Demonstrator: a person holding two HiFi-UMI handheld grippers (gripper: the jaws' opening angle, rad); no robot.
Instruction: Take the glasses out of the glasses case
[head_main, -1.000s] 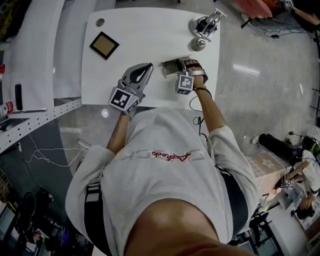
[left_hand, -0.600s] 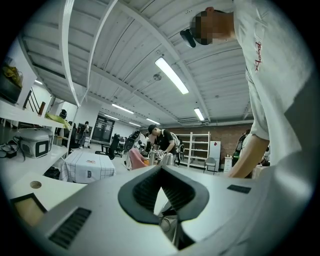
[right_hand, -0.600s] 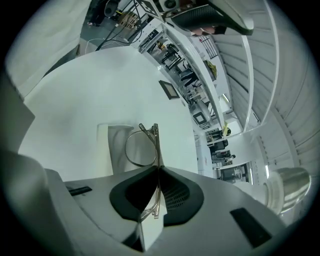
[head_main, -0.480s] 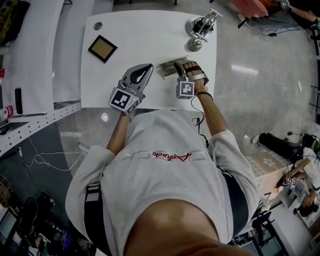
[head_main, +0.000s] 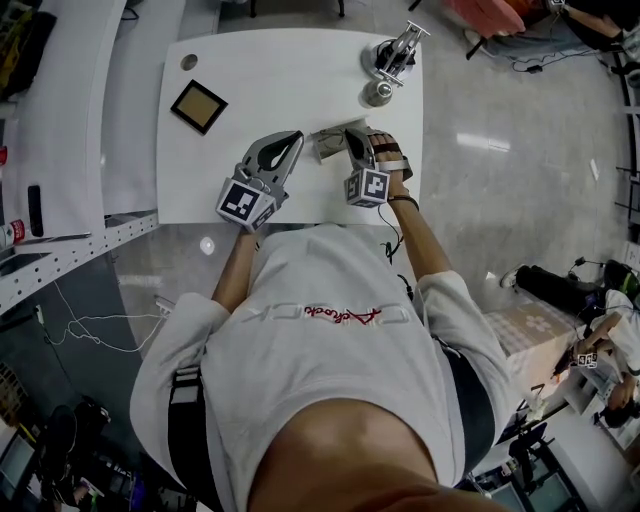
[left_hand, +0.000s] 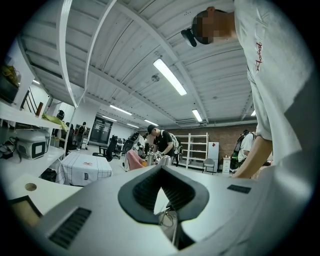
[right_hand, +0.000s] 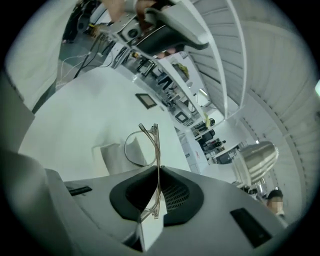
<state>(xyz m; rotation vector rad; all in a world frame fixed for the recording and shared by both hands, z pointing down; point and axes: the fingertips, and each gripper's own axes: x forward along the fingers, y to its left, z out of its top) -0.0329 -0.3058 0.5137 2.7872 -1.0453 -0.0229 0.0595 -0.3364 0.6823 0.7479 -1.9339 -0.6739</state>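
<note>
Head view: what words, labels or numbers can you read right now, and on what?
Red script on the person's shirt: upside down and too small to read.
Left marker cube on the left gripper: black-and-white square pattern, no letters.
Right marker cube on the right gripper: same kind of pattern, no letters.
Nothing else legible.

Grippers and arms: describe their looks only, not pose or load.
Both the left gripper and right gripper are pale grey shells tapering to a point, with dark ribbed pads round a shield-shaped opening. Each carries a cube of black-and-white square markers. The person wears a light grey short-sleeved T-shirt with red print, a dark wristband and dark straps.
</note>
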